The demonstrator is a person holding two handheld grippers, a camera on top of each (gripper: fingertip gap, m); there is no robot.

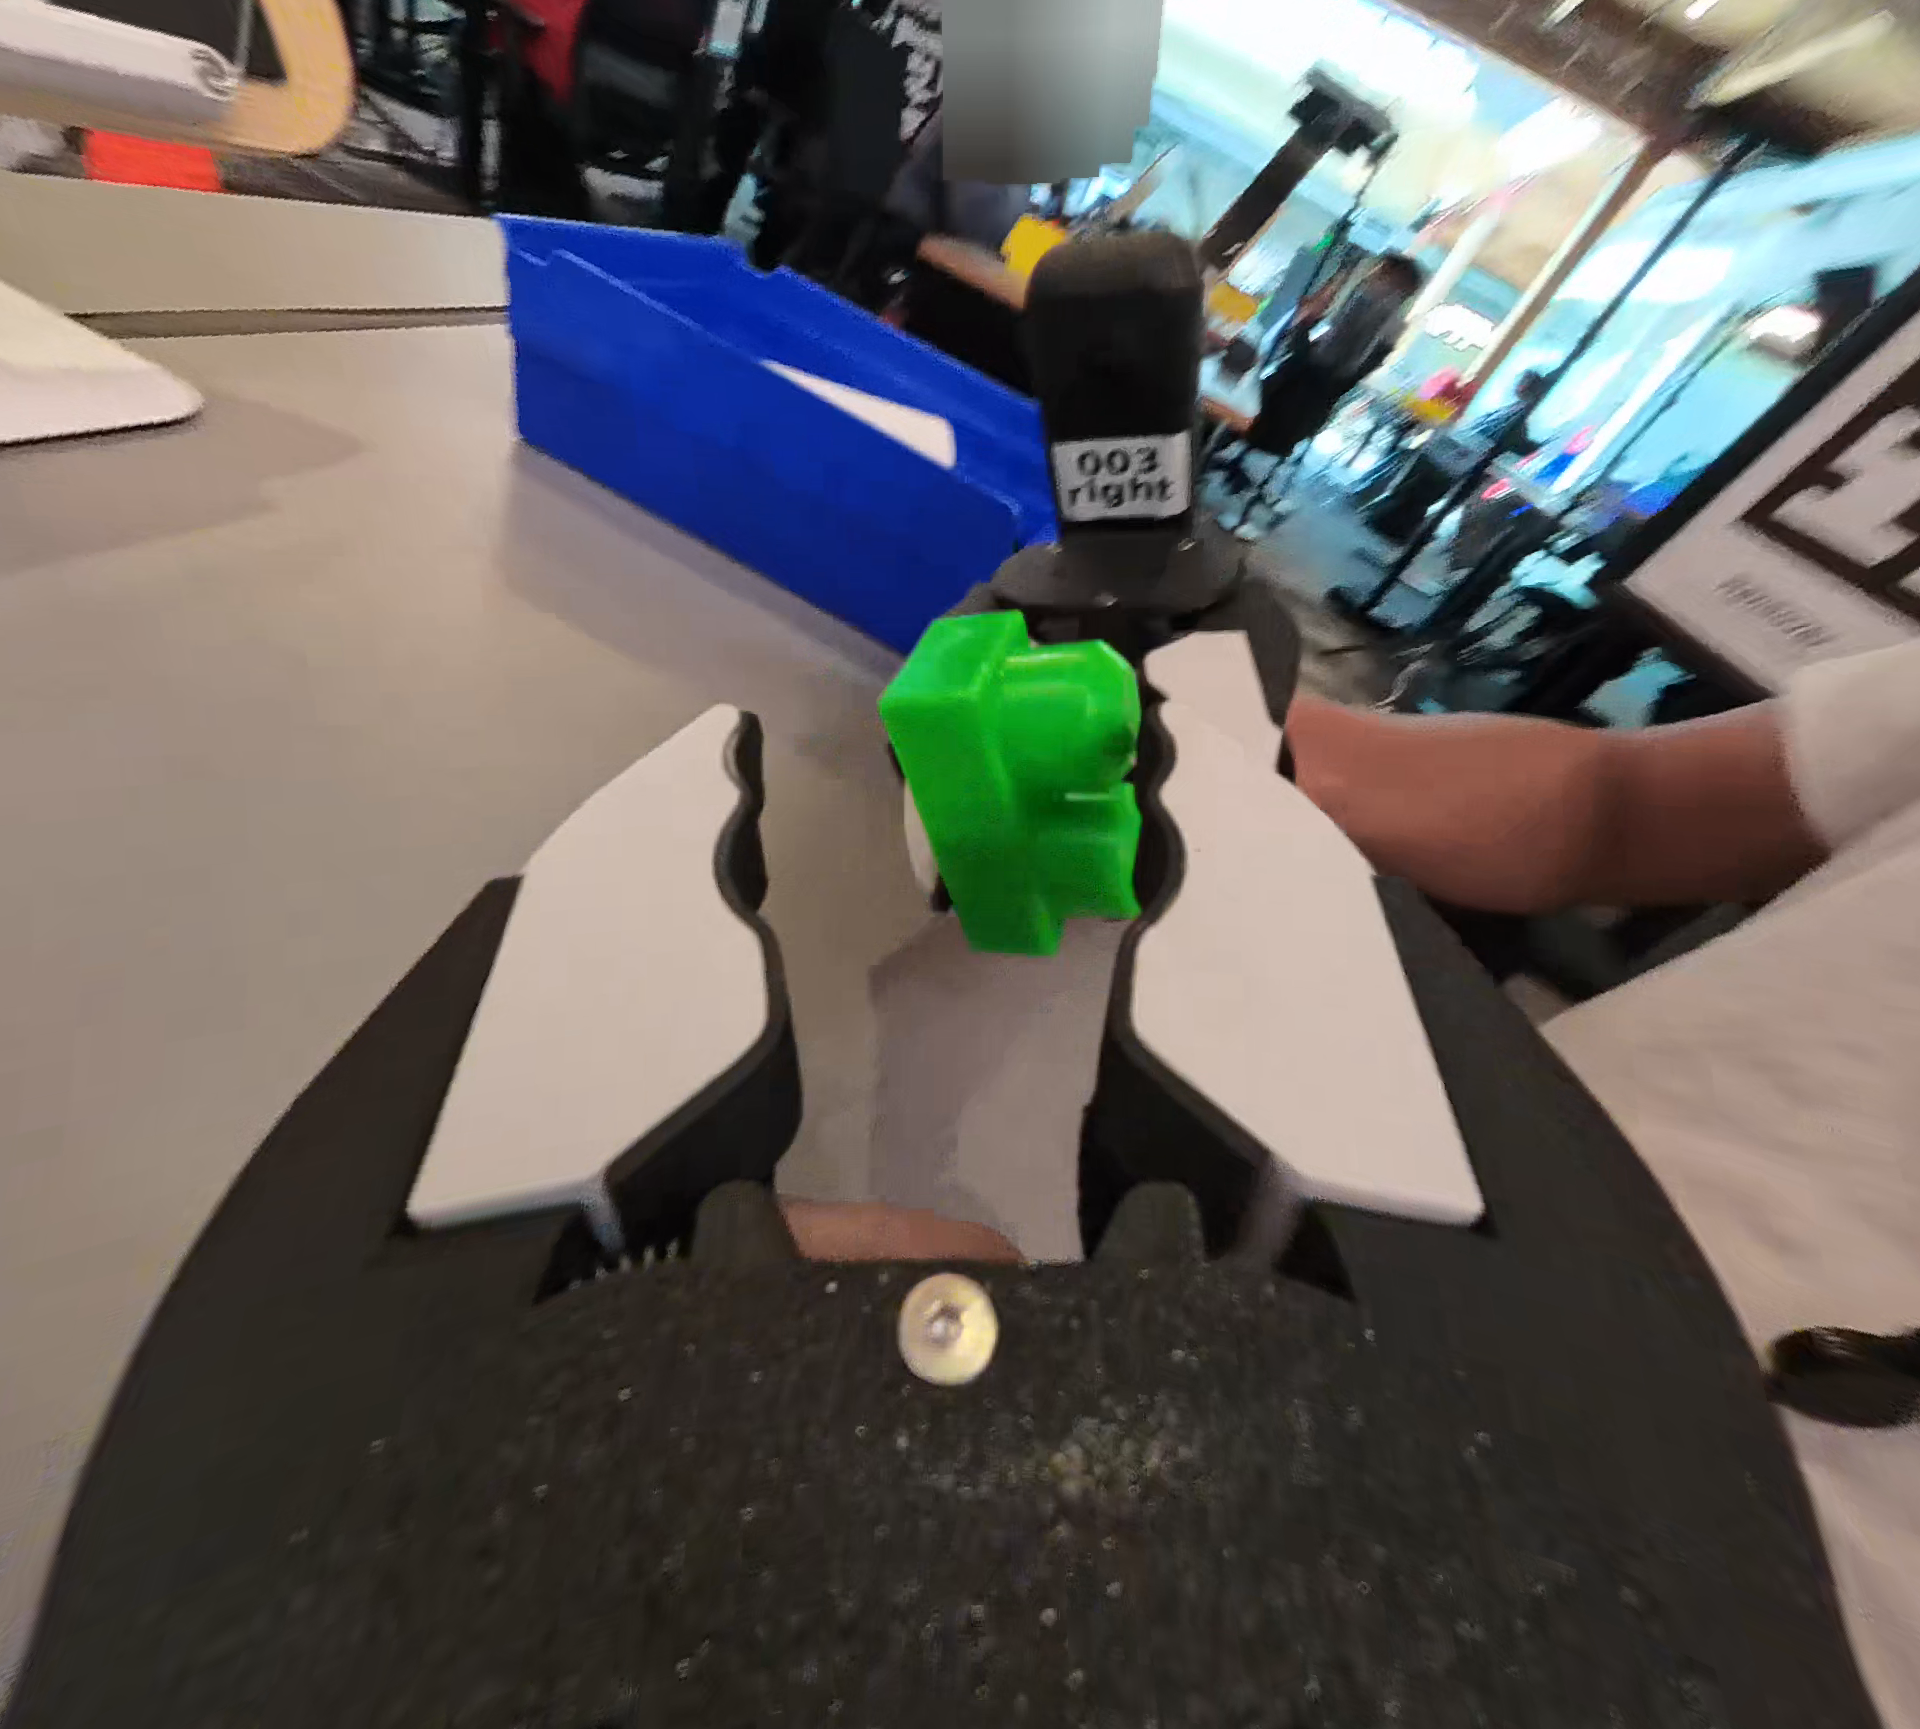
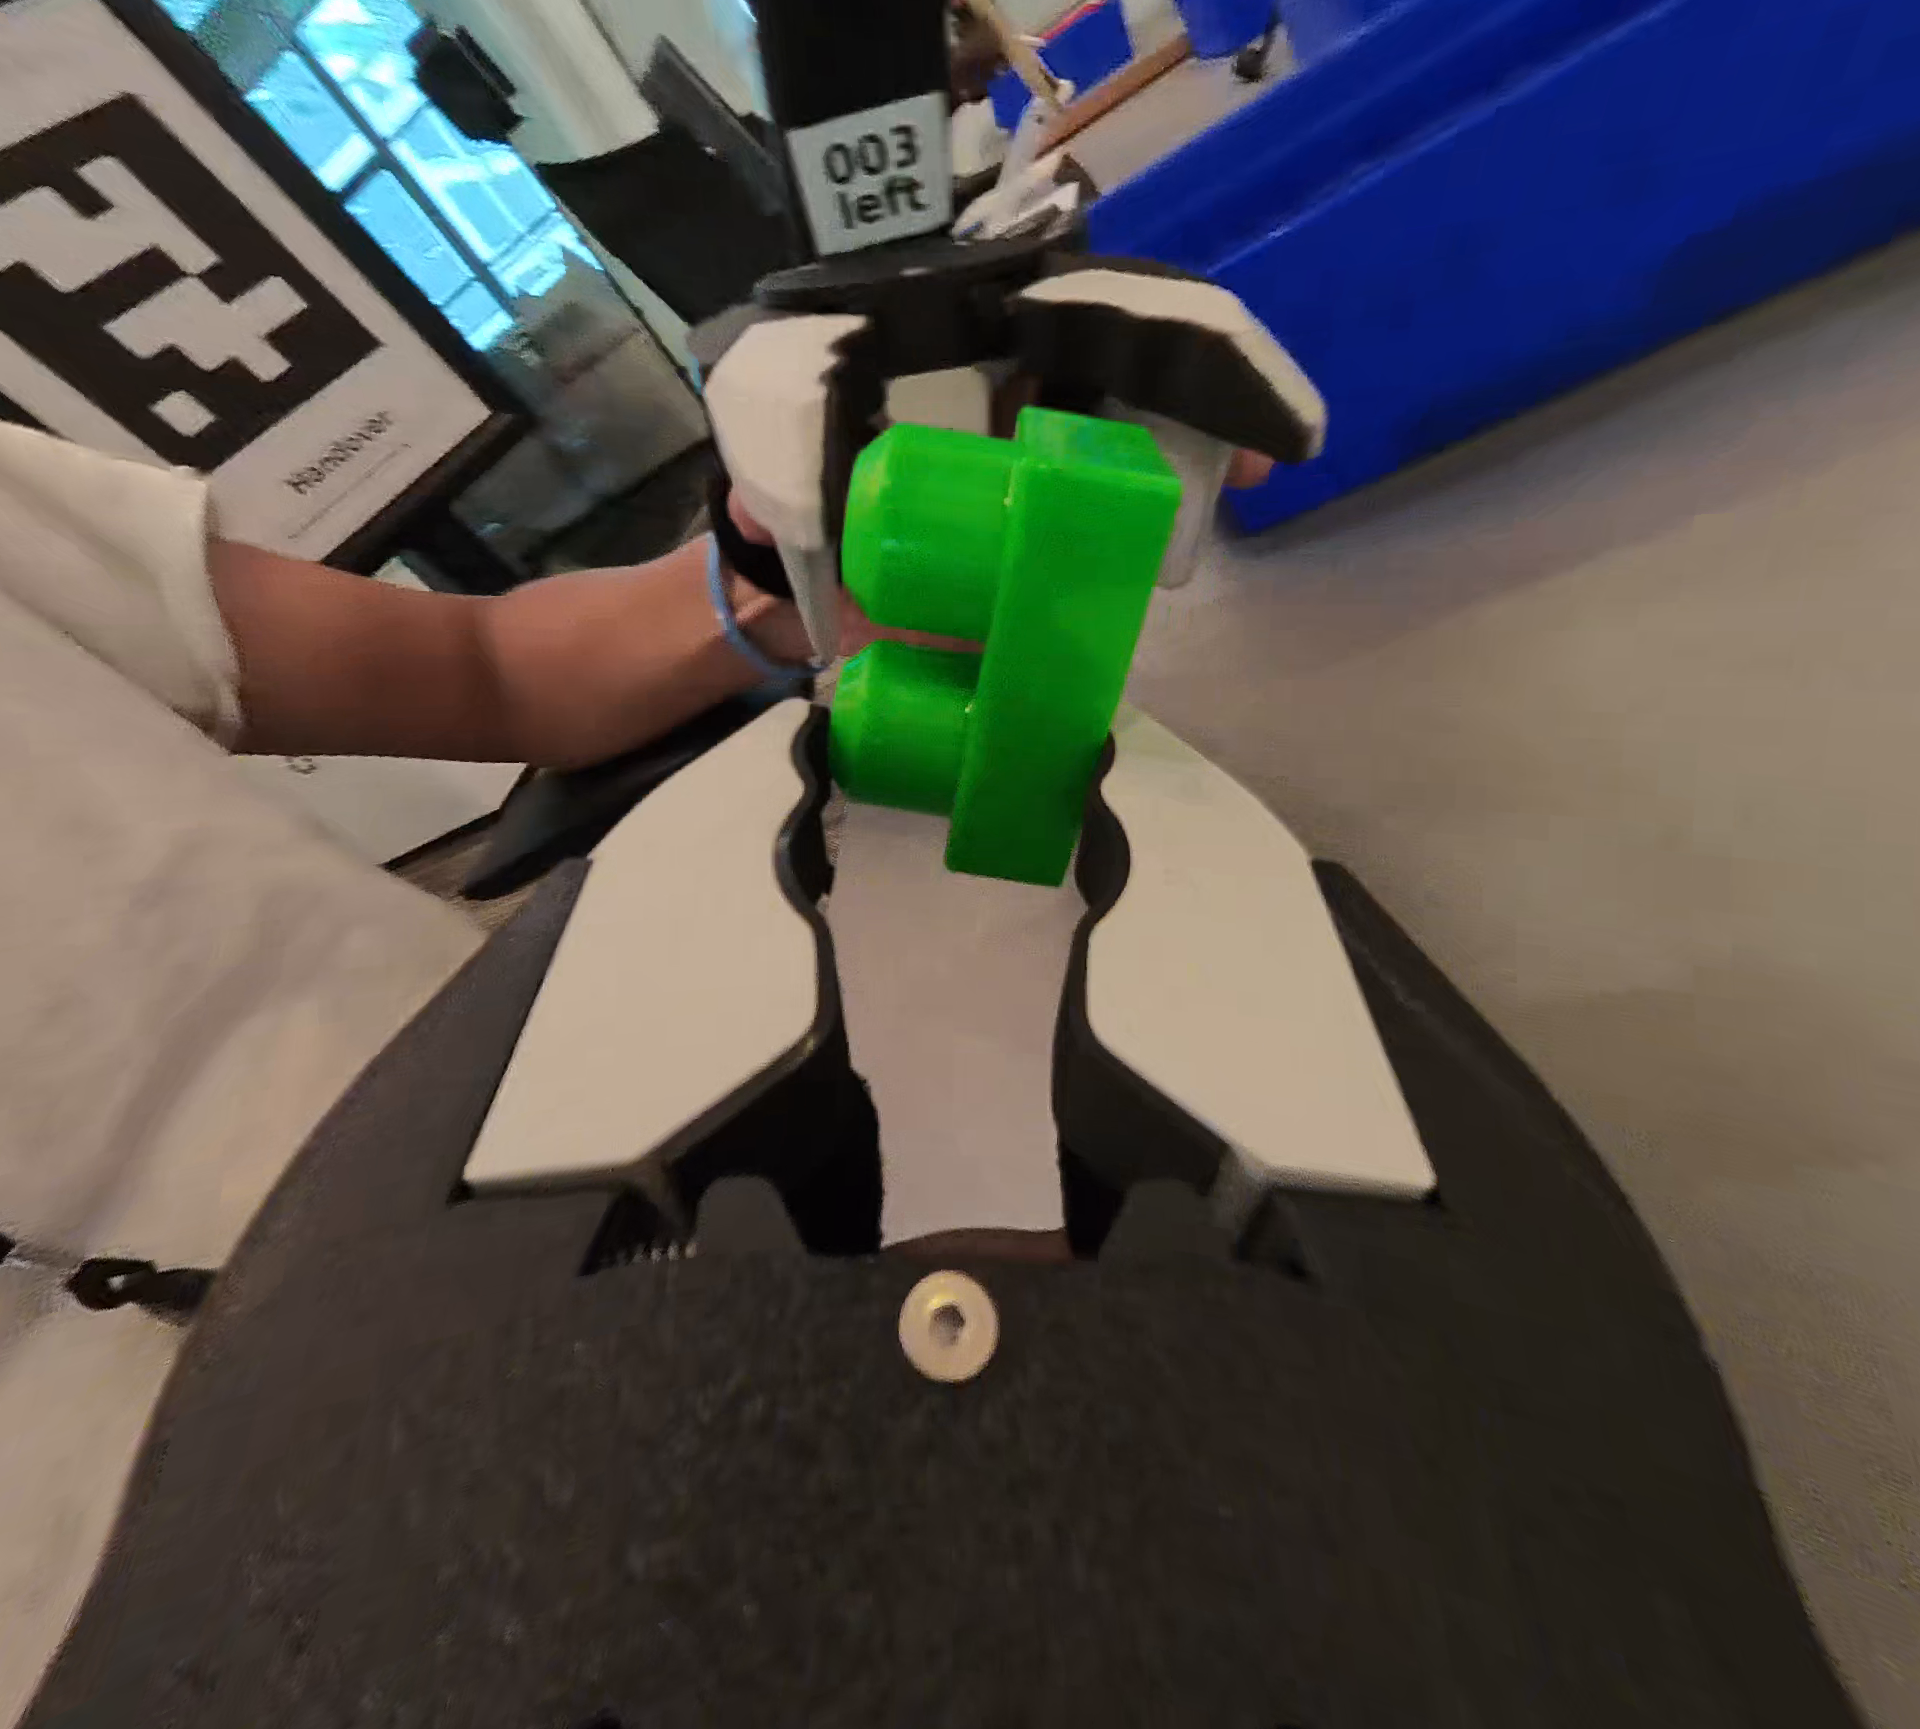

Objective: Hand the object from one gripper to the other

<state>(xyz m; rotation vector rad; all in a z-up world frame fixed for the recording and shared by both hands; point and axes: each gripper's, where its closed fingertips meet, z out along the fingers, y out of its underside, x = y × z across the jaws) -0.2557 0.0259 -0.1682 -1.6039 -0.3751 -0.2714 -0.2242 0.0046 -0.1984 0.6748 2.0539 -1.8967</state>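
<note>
A bright green block [image 2: 1039,599] with two round studs is held up over the grey table [image 1: 260,744]. My right gripper [image 2: 956,734] is shut on its lower end, one finger on the lower stud and the other on the flat slab. My left gripper [image 1: 966,692] is open, its fingers either side of the green block [image 1: 1018,786], which lies close against its right finger. In the right wrist view the left gripper [image 2: 997,599] faces mine and straddles the block's upper end. The right gripper's black handle [image 1: 1117,391] rises behind the block, and the block hides its fingertips.
A long blue bin [image 1: 727,432] stands on the table behind the grippers and also shows in the right wrist view [image 2: 1507,225]. A board with a black-and-white marker [image 2: 156,308] stands at the left. A person's forearms [image 1: 1507,806] [image 2: 468,651] reach in from the side. Some 4 centimetres of space lies between my two pairs of fingers.
</note>
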